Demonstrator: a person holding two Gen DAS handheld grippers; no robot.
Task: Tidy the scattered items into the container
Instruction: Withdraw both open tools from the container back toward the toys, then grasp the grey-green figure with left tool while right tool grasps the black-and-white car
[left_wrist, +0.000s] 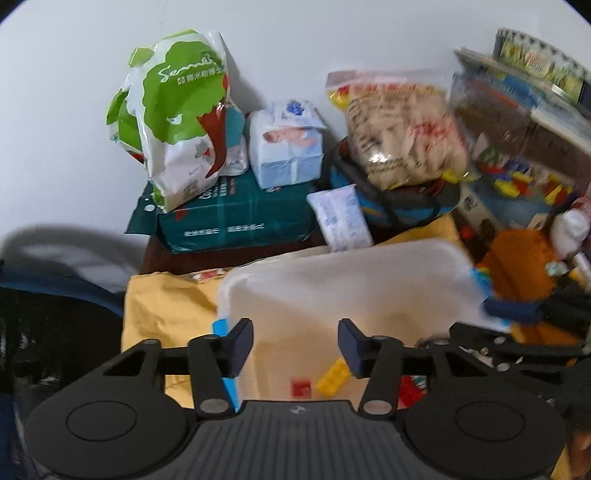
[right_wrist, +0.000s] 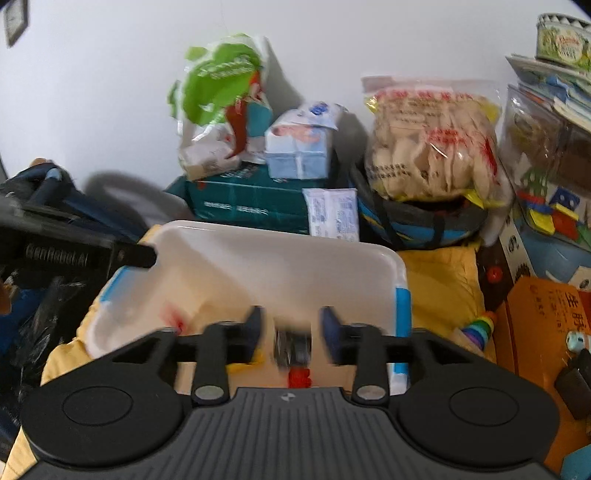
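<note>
A white plastic container with blue clips (left_wrist: 332, 288) (right_wrist: 280, 254) stands on a yellow cloth. In it lie a yellow brick (left_wrist: 332, 376) and a red brick (left_wrist: 301, 387) (right_wrist: 299, 376). My left gripper (left_wrist: 295, 345) is open and empty above the container's near part. My right gripper (right_wrist: 291, 332) is open over the container; a blurred dark object (right_wrist: 291, 349) sits between its fingers without touching them. The right gripper's fingers (left_wrist: 517, 310) show at the container's right rim in the left wrist view.
Behind the container stand a green-and-white bag (left_wrist: 177, 122), a tissue box (left_wrist: 288, 147), a dark green pack (left_wrist: 236, 218), a snack bag (left_wrist: 402, 129) and a small white packet (left_wrist: 341, 218). Toy boxes (right_wrist: 546, 199) and an orange box (right_wrist: 535, 325) crowd the right.
</note>
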